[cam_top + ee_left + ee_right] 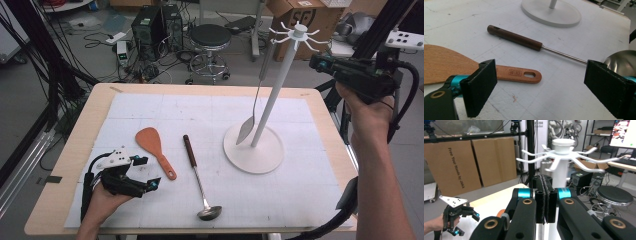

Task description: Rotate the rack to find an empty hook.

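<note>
A white rack (280,80) with hooks around its top stands on a round base (260,155) at the mat's right. A metal spatula (248,125) hangs from one hook, its blade down by the base. A wooden rice paddle (152,144) and a steel ladle (199,180) with a brown handle lie on the mat. My left gripper (149,172) rests low at the front left, open, aimed past the paddle's handle (519,74) toward the ladle (514,38). Held high beside the rack's top (562,146), my right gripper (316,62) is shut with nothing between its pads (541,195).
A white mat (300,200) covers the wooden table (65,170). Beyond the far edge stand a black stool (210,37), a computer tower (150,25) with cables, and cardboard boxes (300,15). A black frame post (531,152) rises behind the rack.
</note>
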Available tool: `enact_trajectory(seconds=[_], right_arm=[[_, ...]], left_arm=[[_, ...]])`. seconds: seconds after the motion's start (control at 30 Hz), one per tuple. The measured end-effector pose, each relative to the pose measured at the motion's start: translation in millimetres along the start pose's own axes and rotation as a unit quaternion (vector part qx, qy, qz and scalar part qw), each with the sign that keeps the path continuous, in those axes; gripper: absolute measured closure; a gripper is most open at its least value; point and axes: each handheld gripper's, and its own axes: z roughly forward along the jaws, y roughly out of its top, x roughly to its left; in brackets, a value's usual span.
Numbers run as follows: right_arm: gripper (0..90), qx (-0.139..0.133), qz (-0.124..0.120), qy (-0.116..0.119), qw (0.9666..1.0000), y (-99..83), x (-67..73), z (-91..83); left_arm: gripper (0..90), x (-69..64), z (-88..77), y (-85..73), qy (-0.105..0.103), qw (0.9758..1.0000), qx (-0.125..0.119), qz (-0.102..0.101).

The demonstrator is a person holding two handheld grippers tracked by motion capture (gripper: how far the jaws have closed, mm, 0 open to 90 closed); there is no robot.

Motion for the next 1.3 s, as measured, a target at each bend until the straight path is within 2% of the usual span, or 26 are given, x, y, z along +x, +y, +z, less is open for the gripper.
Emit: enact_trajectory(seconds=[0.17, 0.3, 0.73, 1.3], right_arm=[[89.7, -0.008, 0.008, -0.009, 0.9999, -0.9, -7.2, -6.2], [89.7, -0.008, 0.009, -0.010, 0.9999, 3.7, -6.1, -7.1], [89.8, 0.000, -0.009, 0.000, 1.0000, 9.6, 4.5, 5.4], [89.7, 0.005, -0.018, 0.013, 0.9998, 11.2, 14.9, 22.5]], left_arm=[[11.6, -0.6, 1.2, -0.2, -0.004, 1.0000, 0.002, 0.002], [11.5, -0.5, 1.3, -0.2, -0.002, 1.0000, 0.002, 0.002], [11.5, -0.2, -0.2, -0.1, -0.004, 1.0000, -0.003, 0.003], [11.5, -0.5, -0.1, -0.1, -0.004, 1.0000, -0.003, 0.003]])
